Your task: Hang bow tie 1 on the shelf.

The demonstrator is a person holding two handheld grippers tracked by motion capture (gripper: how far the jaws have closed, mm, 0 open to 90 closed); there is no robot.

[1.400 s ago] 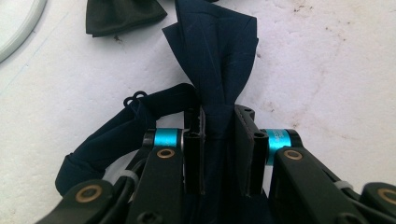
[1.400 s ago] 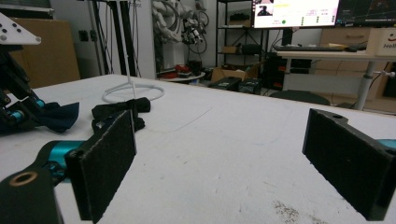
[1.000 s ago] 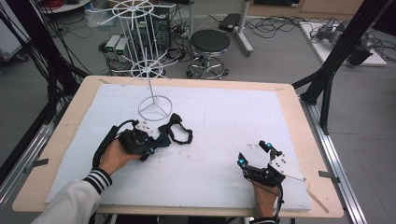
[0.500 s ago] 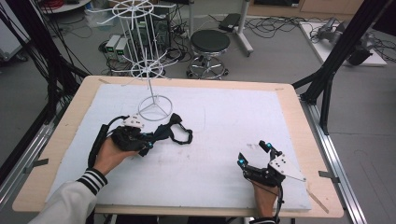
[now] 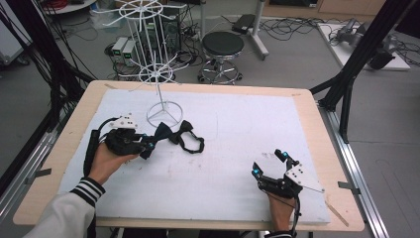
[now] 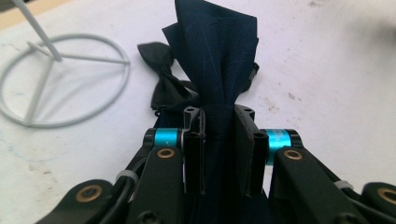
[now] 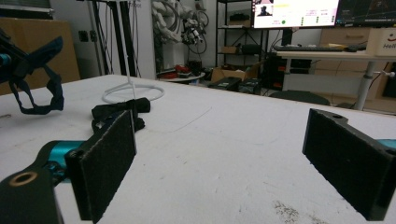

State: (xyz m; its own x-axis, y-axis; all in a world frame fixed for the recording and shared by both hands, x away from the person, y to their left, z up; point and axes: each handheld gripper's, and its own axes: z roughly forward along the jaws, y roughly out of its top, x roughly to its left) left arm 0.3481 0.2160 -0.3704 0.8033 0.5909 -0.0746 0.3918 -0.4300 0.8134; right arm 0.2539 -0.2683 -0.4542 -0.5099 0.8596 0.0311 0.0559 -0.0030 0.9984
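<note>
With your left gripper (image 6: pixel 218 140) clamped on the navy bow tie (image 6: pixel 217 56) just above the mat beside the black bow tie (image 5: pixel 185 133), lift it straight toward the white rack (image 5: pixel 158 74), strap clear, while your right gripper (image 5: pixel 270 166) rests wide open.

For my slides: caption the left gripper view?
Left gripper clamps a navy bow tie; black bow tie lies beyond.
</note>
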